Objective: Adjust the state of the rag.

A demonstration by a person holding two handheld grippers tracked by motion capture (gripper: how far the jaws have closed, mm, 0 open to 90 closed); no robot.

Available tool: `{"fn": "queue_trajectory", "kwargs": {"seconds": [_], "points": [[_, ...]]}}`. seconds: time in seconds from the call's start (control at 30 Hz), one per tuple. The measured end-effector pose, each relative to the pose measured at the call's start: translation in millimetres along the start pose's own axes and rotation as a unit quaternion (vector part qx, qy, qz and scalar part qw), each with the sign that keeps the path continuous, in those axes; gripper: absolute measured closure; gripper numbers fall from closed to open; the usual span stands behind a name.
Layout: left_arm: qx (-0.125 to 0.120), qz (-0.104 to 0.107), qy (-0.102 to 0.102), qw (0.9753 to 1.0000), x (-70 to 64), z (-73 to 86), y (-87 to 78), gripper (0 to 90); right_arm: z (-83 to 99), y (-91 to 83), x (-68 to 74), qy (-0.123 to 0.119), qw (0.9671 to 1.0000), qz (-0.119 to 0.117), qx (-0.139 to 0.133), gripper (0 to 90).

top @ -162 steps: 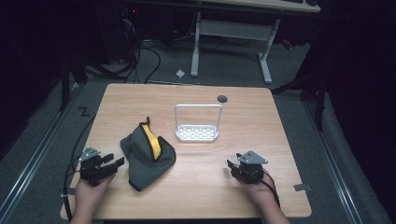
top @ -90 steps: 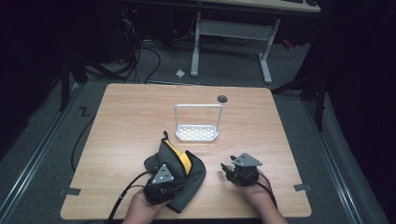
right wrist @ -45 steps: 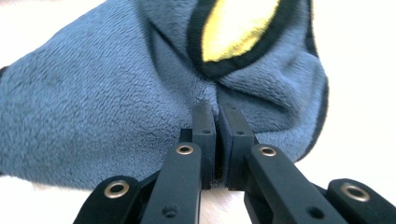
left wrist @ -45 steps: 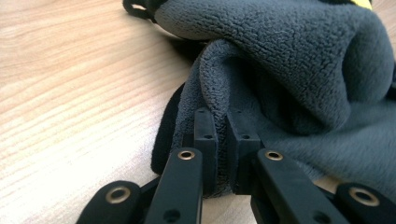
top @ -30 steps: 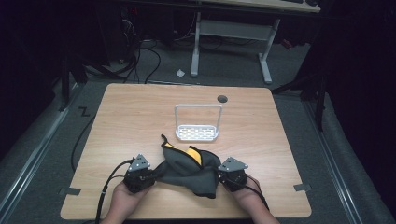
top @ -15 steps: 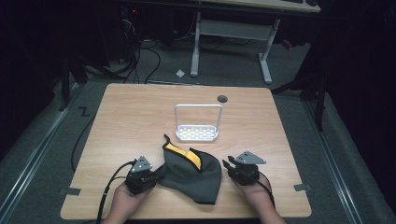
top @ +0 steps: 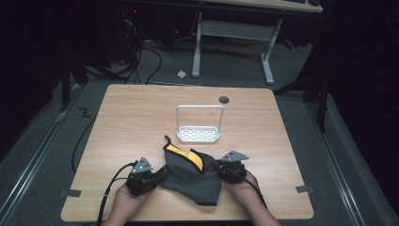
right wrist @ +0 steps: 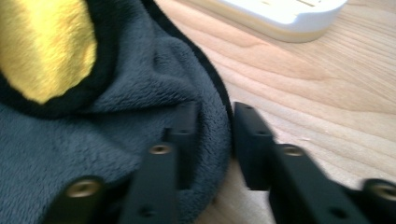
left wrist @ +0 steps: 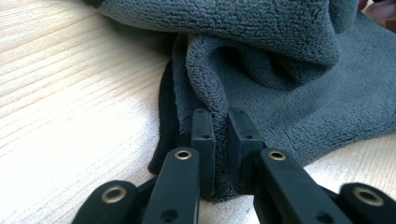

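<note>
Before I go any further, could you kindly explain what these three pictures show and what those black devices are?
A person holds a two-jaw gripper in each hand at a wooden table. One picture looks down from above; the other two come from cameras riding on each gripper, looking along its black jaws. On the table lie a grey fleece cloth with a yellow lining and, behind it, a white rack. The left gripper is shut on a fold of the cloth. The right gripper straddles the cloth's edge, its jaws still apart.
</note>
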State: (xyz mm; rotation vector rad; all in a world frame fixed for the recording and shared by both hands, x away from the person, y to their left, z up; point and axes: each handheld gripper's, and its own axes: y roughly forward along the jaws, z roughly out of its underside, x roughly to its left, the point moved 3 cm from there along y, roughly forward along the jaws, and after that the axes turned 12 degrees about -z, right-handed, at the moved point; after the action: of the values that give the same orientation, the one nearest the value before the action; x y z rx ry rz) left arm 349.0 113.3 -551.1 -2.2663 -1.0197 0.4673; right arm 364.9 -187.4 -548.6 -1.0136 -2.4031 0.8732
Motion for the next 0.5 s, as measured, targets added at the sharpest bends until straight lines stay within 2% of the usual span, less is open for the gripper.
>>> {"fn": "queue_trajectory", "kwargs": {"seconds": [0.03,0.07,0.17,0.27,0.43,0.47,0.5], "points": [[0.0,0.0,0.0,1.0,0.1,-0.1,-0.2,82.1,0.0,0.0,0.0,0.0,1.0,0.0,0.0,82.9],[0.0,0.0,-0.001,1.0,0.1,-0.1,-0.5,82.1,-1.6,-3.8,1.2,-0.013,0.9999,0.01,-0.002,83.8],[-0.003,0.001,0.001,1.0,-0.4,-0.5,-1.5,81.9,-5.2,-18.6,0.2,-0.026,0.9989,0.03,-0.025,84.0],[-0.007,0.011,0.006,0.9999,-4.4,-2.4,-1.4,81.8,-4.9,-34.5,-4.0,-0.024,0.9978,0.04,-0.047,83.8],[-0.002,0.027,0.019,0.9995,-15.2,-4.3,1.2,81.0,-2.1,-54.9,-9.8,-0.023,0.9951,0.065,-0.071,83.8],[-0.001,0.031,0.021,0.9993,-17.1,-4.2,1.0,80.2,-2.1,-59.9,-14.5,-0.019,0.994,0.077,-0.076,83.9],[-0.001,0.034,0.022,0.9992,-19.0,-4.0,0.3,80.2,-2.1,-59.9,-14.5,-0.019,0.994,0.077,-0.076,83.9]]}}
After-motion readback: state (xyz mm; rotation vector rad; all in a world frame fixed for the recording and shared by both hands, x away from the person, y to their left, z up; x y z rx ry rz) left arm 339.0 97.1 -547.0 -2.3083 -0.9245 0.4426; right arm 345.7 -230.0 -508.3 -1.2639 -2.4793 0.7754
